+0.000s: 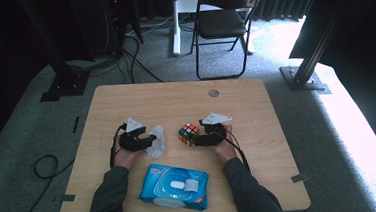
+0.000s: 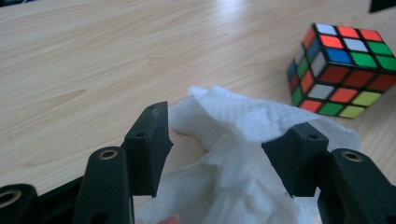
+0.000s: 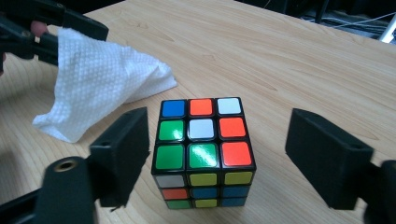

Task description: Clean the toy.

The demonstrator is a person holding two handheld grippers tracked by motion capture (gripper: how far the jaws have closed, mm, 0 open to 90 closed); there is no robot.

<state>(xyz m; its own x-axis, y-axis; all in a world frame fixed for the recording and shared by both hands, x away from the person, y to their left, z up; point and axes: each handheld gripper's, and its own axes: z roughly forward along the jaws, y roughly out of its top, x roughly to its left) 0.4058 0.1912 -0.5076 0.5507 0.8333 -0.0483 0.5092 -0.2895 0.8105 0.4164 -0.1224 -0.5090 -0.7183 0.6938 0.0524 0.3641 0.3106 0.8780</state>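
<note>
Left gripper [image 2: 219, 140]: jaws well apart, nothing clamped; the white wipe [image 2: 261, 116] lies crumpled between and just beyond the fingers. Right gripper [image 3: 219, 158]: jaws wide, straddling the cube [image 3: 203, 149] with gaps either side, not touched. Judged step: the cube is to be gripped squarely on opposite flat faces, centred between the pads, before the wipe is brought over. Cube sits flat on the table [image 1: 261, 181], no long axis; one corner edge faces the right gripper. The wipe's length runs away from the left fingers.

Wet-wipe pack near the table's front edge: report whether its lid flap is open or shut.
Shut. In the high view the white lid flap lies flat on top of the blue wet-wipe pack, with no wipe sticking out.
</note>
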